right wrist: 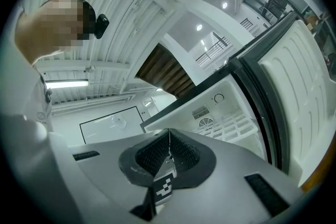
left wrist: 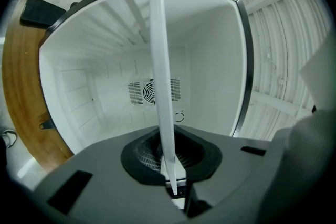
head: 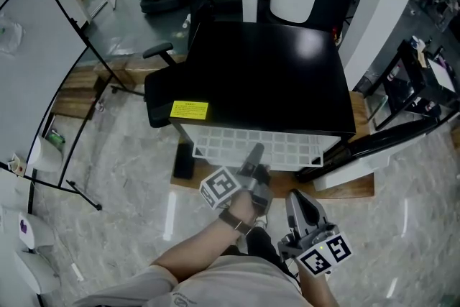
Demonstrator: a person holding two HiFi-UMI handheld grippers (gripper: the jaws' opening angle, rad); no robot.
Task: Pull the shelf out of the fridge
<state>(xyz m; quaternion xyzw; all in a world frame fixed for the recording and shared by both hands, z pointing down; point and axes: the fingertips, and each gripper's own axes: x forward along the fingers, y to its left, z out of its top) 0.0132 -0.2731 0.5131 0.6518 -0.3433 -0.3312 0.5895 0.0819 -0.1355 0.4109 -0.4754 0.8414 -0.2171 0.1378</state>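
Pretty bright all round, lit from overhead; a tube light (right wrist: 65, 83) glows in the right gripper view. Soft glare on the black fridge (head: 309, 47) top, shiny streaks on the floor (head: 170, 216). Both gripper views are heavy fisheye with dark corners.

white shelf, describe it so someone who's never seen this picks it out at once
Find the black fridge in the middle of the head view, yellow sticker on top. The white shelf sticks out of its open front toward the person. It is the only flat white grid, and the left gripper has its jaws shut on its front edge.
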